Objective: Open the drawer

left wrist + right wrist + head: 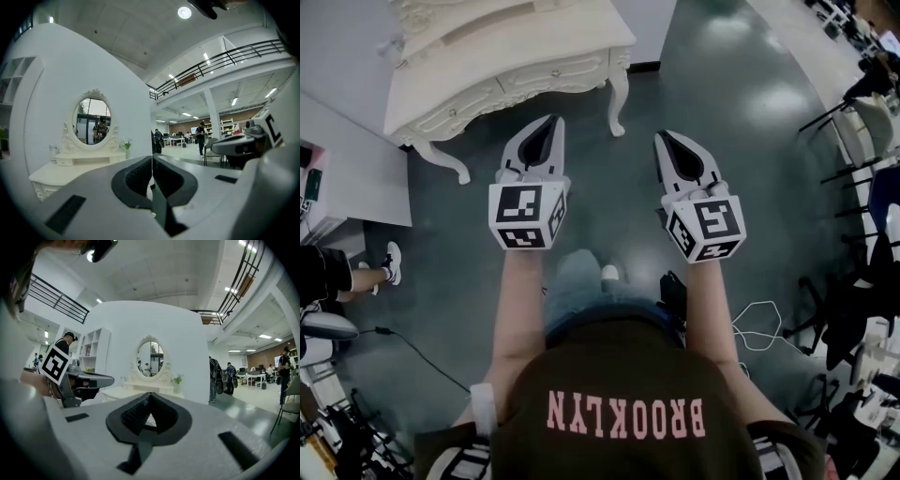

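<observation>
Head view: the cream carved wooden dressing table [517, 42] stands at eleven o'clock, well apart from both grippers. Its shallow drawer [539, 80] likely slides lightly; the small knob [555, 72] looks the best hold. Left gripper [551, 122] and right gripper [664, 137] point level, jaws together, holding nothing.

drawer [548, 73] | look: cream-white, carved front, small knob | state: closed, flush with frame | place: under the top of the ornate dressing table [534, 37], facing the person
</observation>
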